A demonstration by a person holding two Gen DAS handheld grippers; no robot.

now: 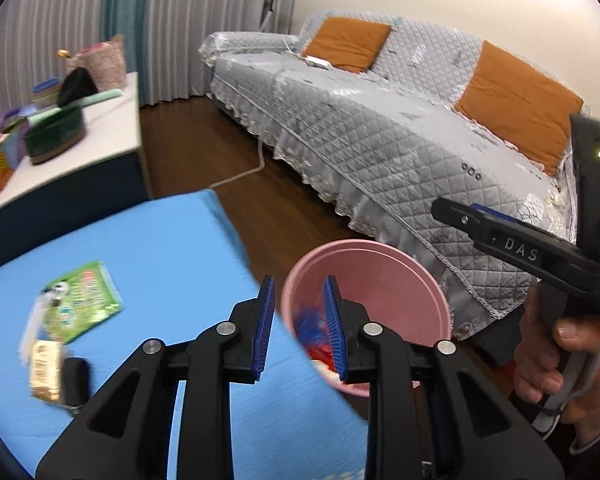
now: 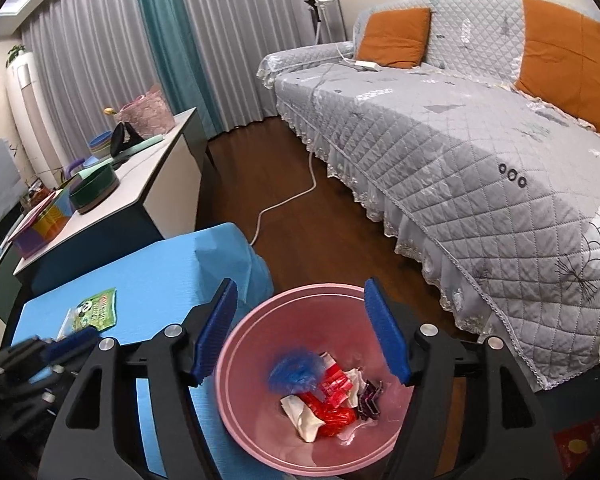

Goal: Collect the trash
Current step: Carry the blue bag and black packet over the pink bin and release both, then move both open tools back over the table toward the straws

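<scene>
The right claw (image 1: 444,210) read "DAS" and gaped empty over the pink bin (image 2: 236,408); the left claw (image 1: 298,320), beside it, stood apart, empty.

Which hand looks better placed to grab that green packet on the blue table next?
Left, probably. The left gripper is open and empty at the blue table's edge, nearer the green packet. The right gripper hangs open over the pink bin.

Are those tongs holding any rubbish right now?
No. Both the left tongs and the right tongs are open with nothing between them, above the pink bin.
</scene>
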